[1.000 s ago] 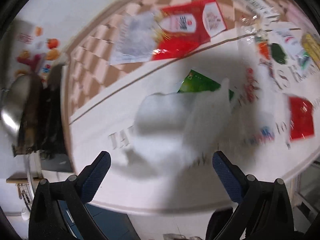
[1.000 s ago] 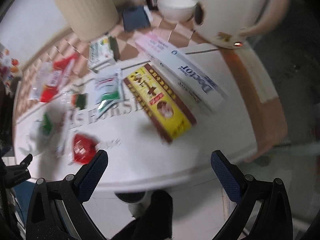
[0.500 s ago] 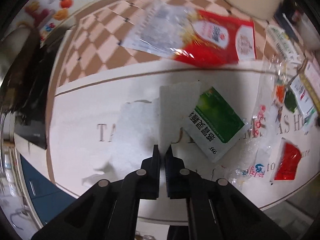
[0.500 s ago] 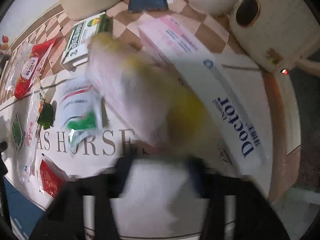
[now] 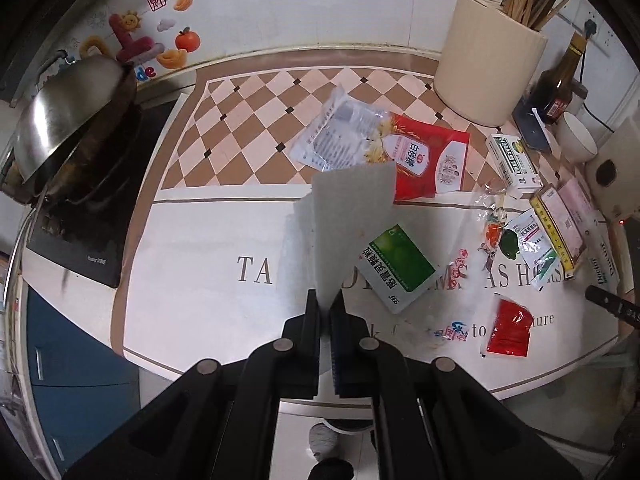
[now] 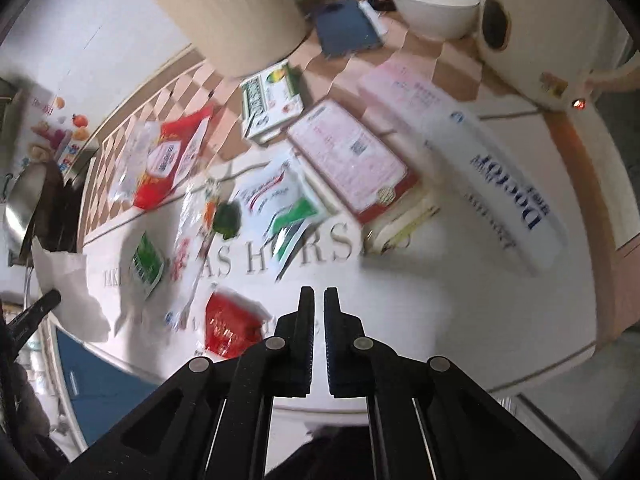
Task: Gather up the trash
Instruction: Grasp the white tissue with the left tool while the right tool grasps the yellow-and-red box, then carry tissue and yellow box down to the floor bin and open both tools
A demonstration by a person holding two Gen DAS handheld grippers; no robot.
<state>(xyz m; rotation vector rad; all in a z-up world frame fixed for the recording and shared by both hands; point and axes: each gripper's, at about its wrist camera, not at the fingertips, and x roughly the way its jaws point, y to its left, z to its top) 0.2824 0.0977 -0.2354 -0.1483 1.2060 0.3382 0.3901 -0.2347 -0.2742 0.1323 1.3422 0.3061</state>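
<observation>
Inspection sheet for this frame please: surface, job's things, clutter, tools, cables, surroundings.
Surface: white printed mat over a checkered counter.
Job's things: tissue lifted; green sachet, red sachet, red bag, clear wrapper lying flat.
Clutter: utensil holder, bottle, bowl, boxes.
Tools: left tool shut on tissue; right tool shut, holding nothing.
Cables: one behind the bottle.
Surroundings: wok on a cooktop, wall stickers.

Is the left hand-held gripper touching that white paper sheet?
Touching. In the left wrist view the left hand-held gripper is shut on the white paper sheet, whose lower corner runs down between the closed fingers while the rest hangs above the counter.
</observation>
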